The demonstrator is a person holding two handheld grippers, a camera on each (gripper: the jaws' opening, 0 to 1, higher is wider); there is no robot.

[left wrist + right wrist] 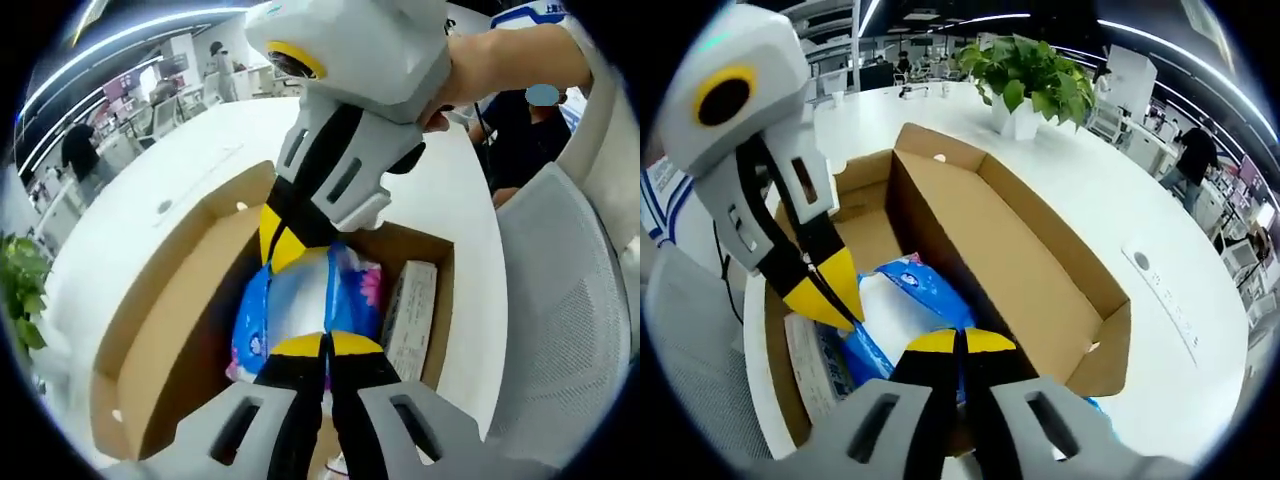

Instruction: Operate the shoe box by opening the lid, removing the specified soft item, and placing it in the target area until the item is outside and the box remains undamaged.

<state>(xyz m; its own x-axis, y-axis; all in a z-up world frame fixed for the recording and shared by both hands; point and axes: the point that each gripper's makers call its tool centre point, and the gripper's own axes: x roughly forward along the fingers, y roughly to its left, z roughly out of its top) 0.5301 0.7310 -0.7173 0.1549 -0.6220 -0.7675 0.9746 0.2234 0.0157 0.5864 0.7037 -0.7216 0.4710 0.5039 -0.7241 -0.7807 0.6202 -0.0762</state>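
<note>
An open cardboard shoe box lies on a white table with its lid folded back flat. Inside is a soft blue-and-white plastic pack with a pink patch. In the left gripper view my left gripper is shut on the near end of the pack. My right gripper reaches down from the top, jaws closed on the pack's far end. In the right gripper view my right gripper pinches the pack, and the left gripper holds its other end.
A small pale carton lies in the box beside the pack. A potted plant stands on the white table. A grey mesh chair is next to the table. A hand holds the right gripper.
</note>
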